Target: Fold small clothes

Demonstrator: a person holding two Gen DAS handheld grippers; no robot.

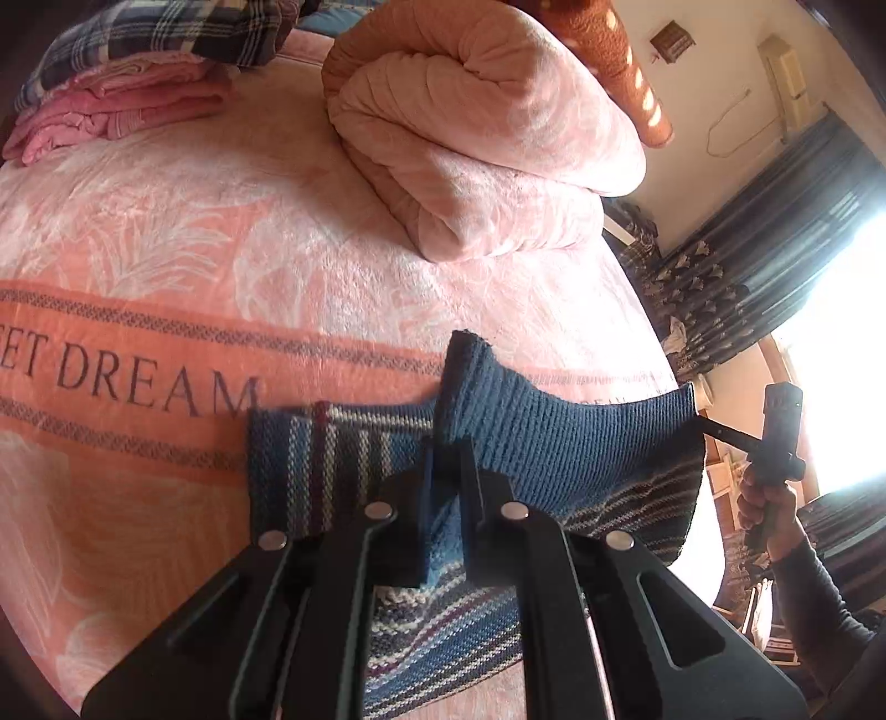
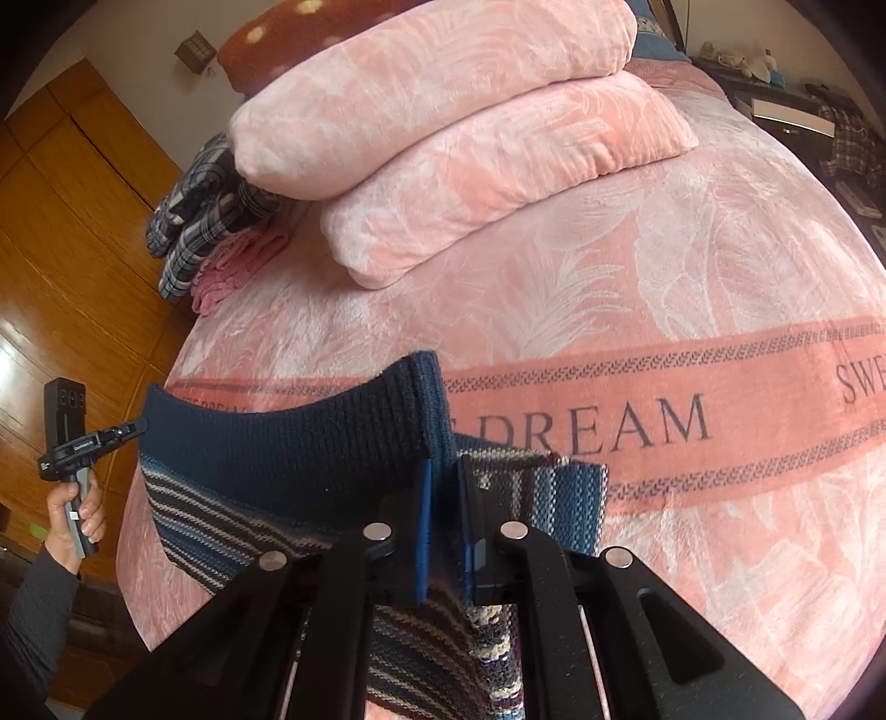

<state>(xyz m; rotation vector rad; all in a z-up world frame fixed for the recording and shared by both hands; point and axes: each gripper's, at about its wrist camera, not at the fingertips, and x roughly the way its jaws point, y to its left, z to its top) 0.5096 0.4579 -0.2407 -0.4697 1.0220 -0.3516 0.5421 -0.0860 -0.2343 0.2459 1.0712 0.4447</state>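
A small striped knit sweater [image 1: 326, 459] in blue, white and maroon lies on the pink bed. Its dark blue ribbed band [image 1: 559, 437] is lifted and stretched between both grippers. My left gripper [image 1: 446, 446] is shut on one end of the band, the fabric pinched between its fingers. The right gripper [image 1: 699, 424] grips the other end at the right, held by a hand [image 1: 767, 501]. In the right wrist view my right gripper [image 2: 446, 468] is shut on the ribbed band [image 2: 288, 437], and the left gripper [image 2: 138, 427] holds the far end.
A pink "DREAM" bedspread [image 1: 166, 266] covers the bed. A folded pink quilt [image 1: 476, 133] lies behind the sweater. Folded pink clothes [image 1: 116, 105] and plaid cloth [image 1: 166, 33] sit at the back left. Wooden wardrobe [image 2: 72, 183] and curtains [image 1: 775, 243] flank the bed.
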